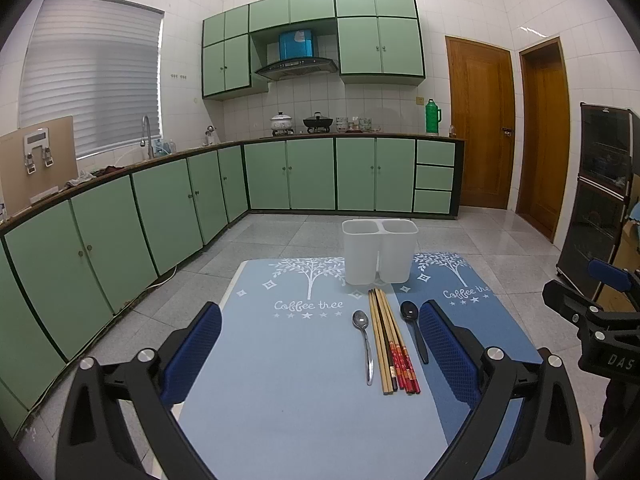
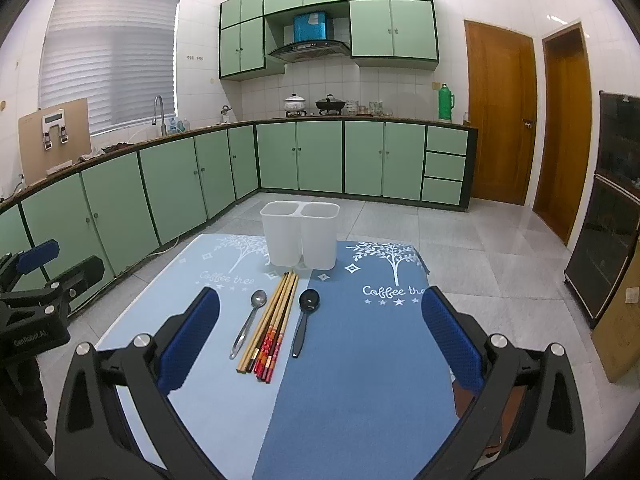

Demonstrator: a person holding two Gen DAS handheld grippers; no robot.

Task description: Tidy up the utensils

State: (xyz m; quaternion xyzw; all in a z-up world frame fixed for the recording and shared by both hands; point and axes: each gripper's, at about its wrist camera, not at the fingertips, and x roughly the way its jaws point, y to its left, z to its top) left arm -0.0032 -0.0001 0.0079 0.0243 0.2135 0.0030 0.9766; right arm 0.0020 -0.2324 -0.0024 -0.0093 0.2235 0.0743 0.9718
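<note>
A white two-compartment utensil holder (image 1: 379, 251) (image 2: 300, 234) stands empty at the far edge of the table. In front of it lie a metal spoon (image 1: 365, 340) (image 2: 250, 322), a bundle of chopsticks (image 1: 390, 344) (image 2: 272, 324) and a black spoon (image 1: 414, 330) (image 2: 305, 318), side by side. My left gripper (image 1: 320, 344) is open and empty, above the near part of the table, left of the utensils. My right gripper (image 2: 320, 336) is open and empty, to the right of the utensils; it also shows at the right edge of the left wrist view (image 1: 592, 312).
The table wears a light blue mat (image 1: 288, 360) and a dark blue mat (image 2: 368, 360), each printed "Coffee tree". Green kitchen cabinets (image 1: 120, 216) line the left and back. A dark cabinet (image 2: 612, 208) and wooden doors (image 2: 500, 112) are on the right.
</note>
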